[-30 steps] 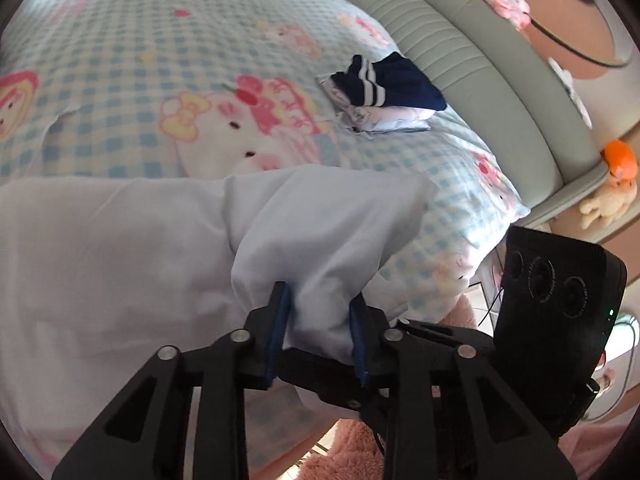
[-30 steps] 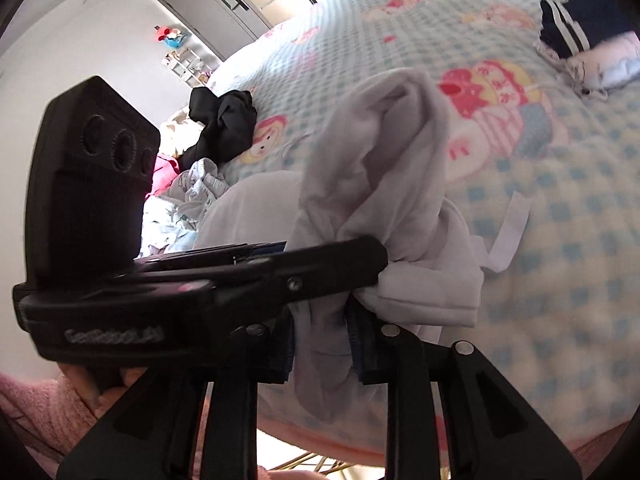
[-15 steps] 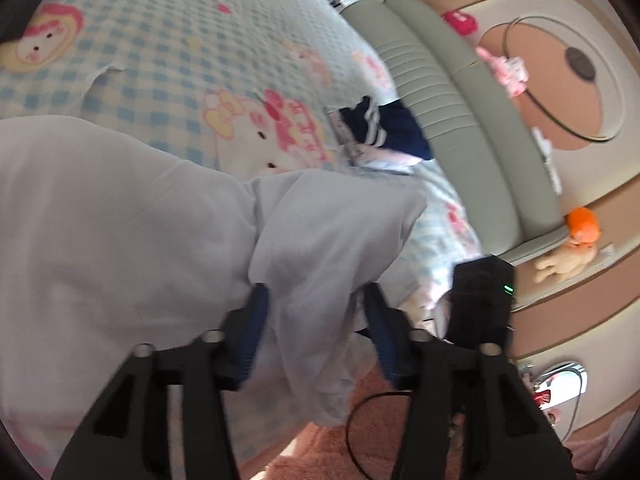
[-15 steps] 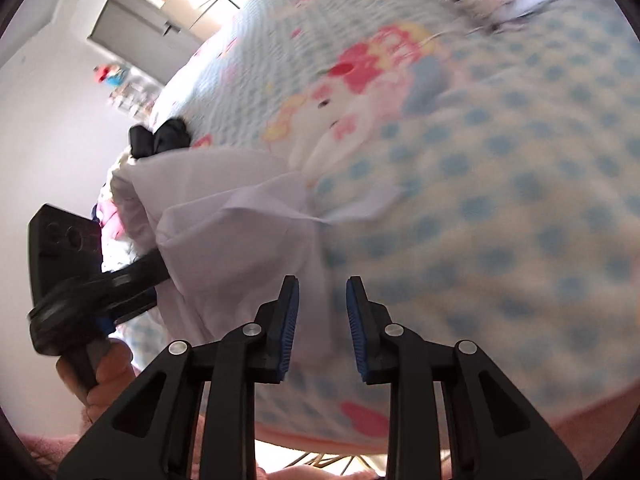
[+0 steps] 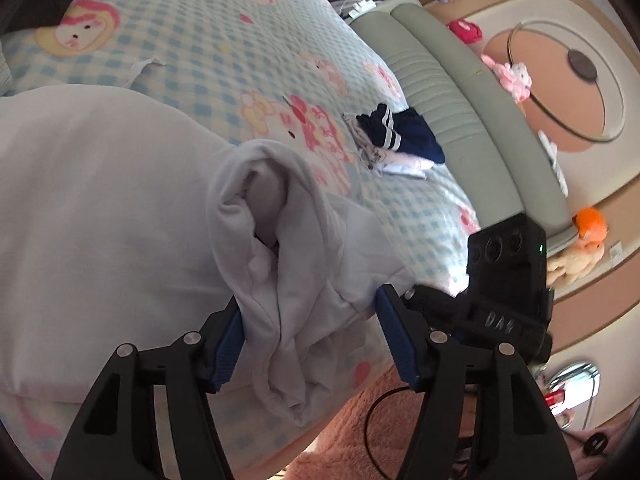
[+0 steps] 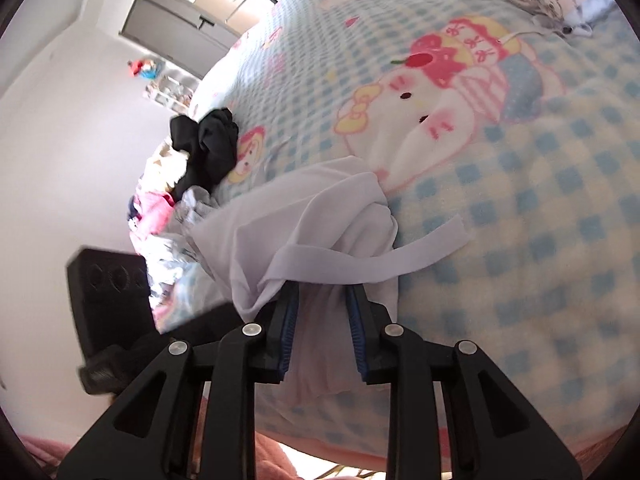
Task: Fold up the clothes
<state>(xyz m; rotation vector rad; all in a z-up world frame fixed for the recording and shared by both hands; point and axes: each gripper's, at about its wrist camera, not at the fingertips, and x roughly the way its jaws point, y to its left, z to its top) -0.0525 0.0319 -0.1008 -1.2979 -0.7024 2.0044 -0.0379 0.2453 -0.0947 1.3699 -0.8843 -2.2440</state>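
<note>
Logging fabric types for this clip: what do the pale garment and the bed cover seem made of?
Pale garment: thin, matte, soft knit, probably cotton jersey; it bunches in limp folds. Bed cover: plush, fuzzy fleece by its look; the checked cartoon print has soft blurred edges.

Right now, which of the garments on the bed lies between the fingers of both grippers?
The pale lilac-white garment at the near bed edge. The navy white-striped piece lies folded towards the headboard, and the black one lies crumpled on the far side.
</note>
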